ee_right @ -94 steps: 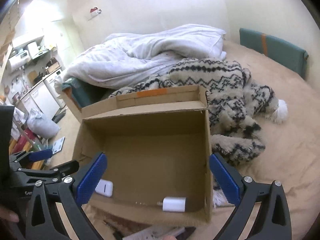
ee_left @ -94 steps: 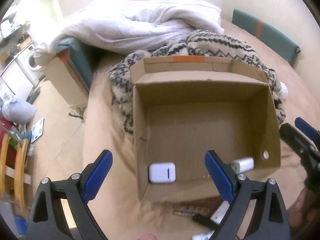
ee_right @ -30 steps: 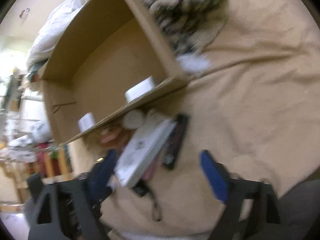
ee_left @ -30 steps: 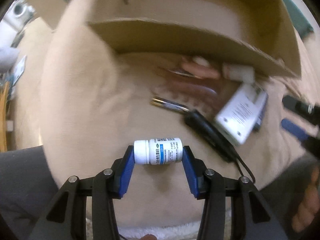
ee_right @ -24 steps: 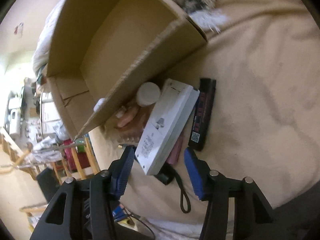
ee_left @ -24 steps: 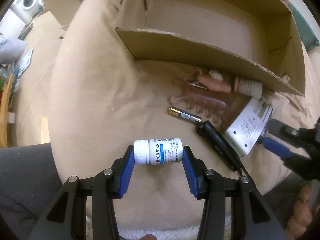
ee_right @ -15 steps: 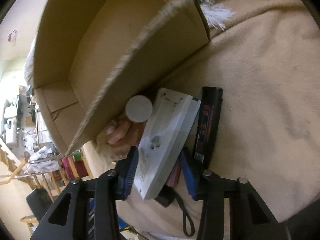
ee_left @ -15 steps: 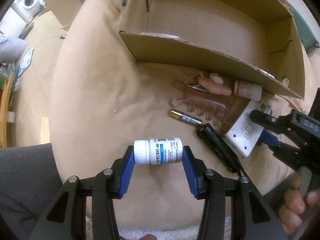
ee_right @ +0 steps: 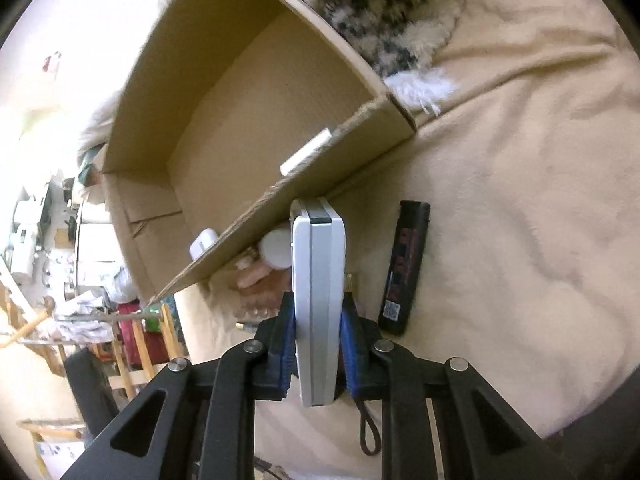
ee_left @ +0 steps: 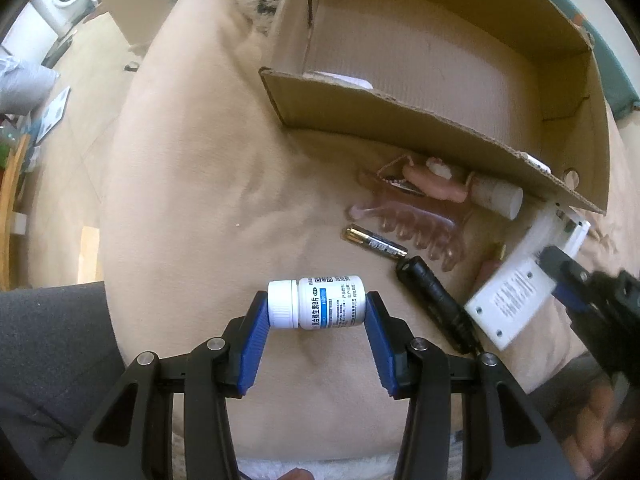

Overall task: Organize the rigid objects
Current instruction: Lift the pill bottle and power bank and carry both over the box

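Lying on a beige blanket [ee_left: 192, 184], left to right in the left wrist view:

- Pill bottle [ee_left: 316, 302], white, blue-striped label, on its side, clamped cap-to-base between the blue pads of the left gripper [ee_left: 316, 320].
- Battery [ee_left: 375, 242], gold and black, just beyond the bottle.
- Hair claw [ee_left: 416, 224], clear pink, touching the battery's far side.
- Black stick with cord [ee_left: 434, 304], right of the battery.
- Small white tube [ee_left: 498, 197], against the front wall of the cardboard box [ee_left: 400, 116].
- White flat device [ee_left: 520, 284], gripped at its near end by the right gripper [ee_left: 560, 276].

Right wrist view only:

- Device [ee_right: 318, 296] seen edge-on, pinched between the narrowly set pads of the right gripper [ee_right: 318, 340].
- Black lighter [ee_right: 404, 268], just right of the device, apart from it; hidden in the other view.
- Two white items [ee_right: 204, 242] inside the box [ee_right: 248, 92].
- Patterned fluffy throw [ee_right: 384, 4] behind the box.
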### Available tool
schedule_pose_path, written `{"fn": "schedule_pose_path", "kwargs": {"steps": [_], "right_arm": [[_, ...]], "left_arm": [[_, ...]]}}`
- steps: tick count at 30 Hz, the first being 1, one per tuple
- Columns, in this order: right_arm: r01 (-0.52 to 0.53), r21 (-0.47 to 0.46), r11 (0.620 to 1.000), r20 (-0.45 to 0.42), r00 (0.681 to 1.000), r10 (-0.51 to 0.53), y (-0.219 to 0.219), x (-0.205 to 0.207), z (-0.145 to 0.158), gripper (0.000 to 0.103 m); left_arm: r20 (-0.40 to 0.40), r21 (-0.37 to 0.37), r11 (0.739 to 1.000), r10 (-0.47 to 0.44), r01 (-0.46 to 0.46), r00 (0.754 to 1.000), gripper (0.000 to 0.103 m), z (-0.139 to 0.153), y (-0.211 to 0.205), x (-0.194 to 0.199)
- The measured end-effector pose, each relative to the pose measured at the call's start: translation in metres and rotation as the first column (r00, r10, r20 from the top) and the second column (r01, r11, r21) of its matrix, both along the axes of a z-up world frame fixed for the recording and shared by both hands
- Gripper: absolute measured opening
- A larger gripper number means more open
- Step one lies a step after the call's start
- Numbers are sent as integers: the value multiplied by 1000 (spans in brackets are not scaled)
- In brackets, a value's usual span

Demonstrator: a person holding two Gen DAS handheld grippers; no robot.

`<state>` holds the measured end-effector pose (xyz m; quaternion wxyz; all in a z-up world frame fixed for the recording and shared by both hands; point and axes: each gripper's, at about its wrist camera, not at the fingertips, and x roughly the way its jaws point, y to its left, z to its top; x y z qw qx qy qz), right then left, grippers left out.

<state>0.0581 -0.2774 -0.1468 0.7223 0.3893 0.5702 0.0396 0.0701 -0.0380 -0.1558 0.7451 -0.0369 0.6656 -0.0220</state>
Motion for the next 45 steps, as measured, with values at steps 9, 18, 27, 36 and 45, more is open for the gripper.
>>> {"fn": "schedule_pose_path", "kwargs": {"steps": [9,18,27,36,45], "right_arm": [[-50,-53,997,34,998,52,-14,-18,8,22],[-76,-98,992,181,979,93,-4,-27,44,22],[-87,-107,990,269,956,113,-7,-27,66,22],[-65,-117,991,381,918,106,-21,-14,100,22],[-77,-160,984,463,875,144,-28,11,138,22]], "left_arm": [[16,-1,1000,19,-19,1000,43,5,9,-3],[27,8,999,40,-41,999,43,8,15,-2],[57,40,998,53,-55,997,43,16,16,-4],[140,32,998,46,-51,989,43,48,18,-3],[227,34,999,30,-38,974,43,91,20,19]]}}
